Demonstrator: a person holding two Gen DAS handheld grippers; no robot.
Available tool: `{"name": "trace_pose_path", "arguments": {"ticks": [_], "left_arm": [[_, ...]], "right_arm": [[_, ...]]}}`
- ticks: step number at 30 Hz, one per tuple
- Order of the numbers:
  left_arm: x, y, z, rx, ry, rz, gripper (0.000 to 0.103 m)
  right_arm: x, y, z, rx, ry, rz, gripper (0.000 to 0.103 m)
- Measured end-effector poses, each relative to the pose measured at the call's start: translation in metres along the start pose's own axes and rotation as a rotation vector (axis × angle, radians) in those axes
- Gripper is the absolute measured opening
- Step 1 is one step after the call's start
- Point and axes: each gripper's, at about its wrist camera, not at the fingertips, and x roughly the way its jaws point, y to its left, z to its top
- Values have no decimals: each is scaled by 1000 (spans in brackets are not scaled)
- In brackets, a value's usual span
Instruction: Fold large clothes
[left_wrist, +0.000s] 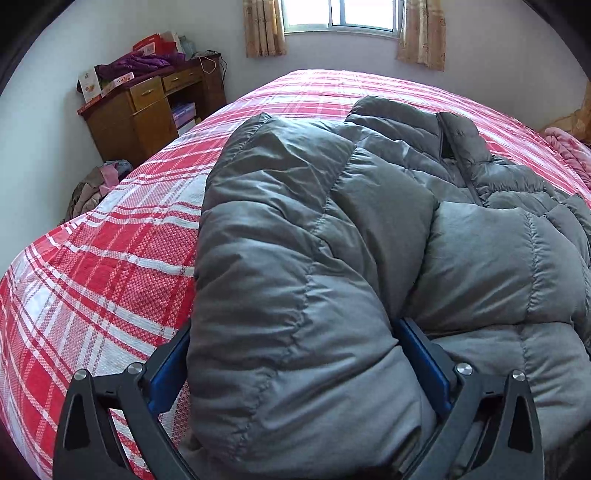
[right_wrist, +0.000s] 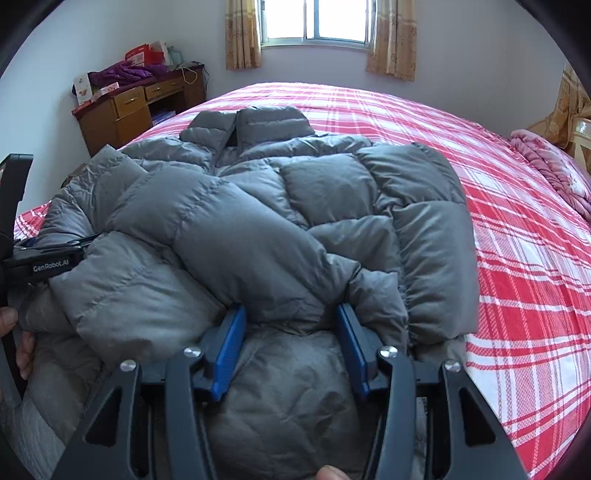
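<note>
Sleeves are lying folded across the grey puffer jacket (right_wrist: 258, 206) on the bed (right_wrist: 517, 258); left tongs (left_wrist: 295, 354) are standing wide around a padded fold, right tongs (right_wrist: 291, 332) are clamping another; the bottom-up fold is remaining.

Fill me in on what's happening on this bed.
A person is folding a grey puffer jacket on a red plaid bed, with a hand-held gripper in each hand. The left hand-held gripper stands wide around a puffy fold at the jacket's left side. The right hand-held gripper straddles a sleeve laid across the front. Both sleeves already lie folded inward.
</note>
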Motion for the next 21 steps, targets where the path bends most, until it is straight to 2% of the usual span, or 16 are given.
{"name": "trace_pose_path", "arguments": {"ticks": [12,21], "left_arm": [[3,-1,-2,9,5,17,102],[3,-2,-2,9,5,17,102]], "right_arm": [[6,6,-4,-36,30,-56,53],[7,6,-4,-38,30,-60,53]]}}
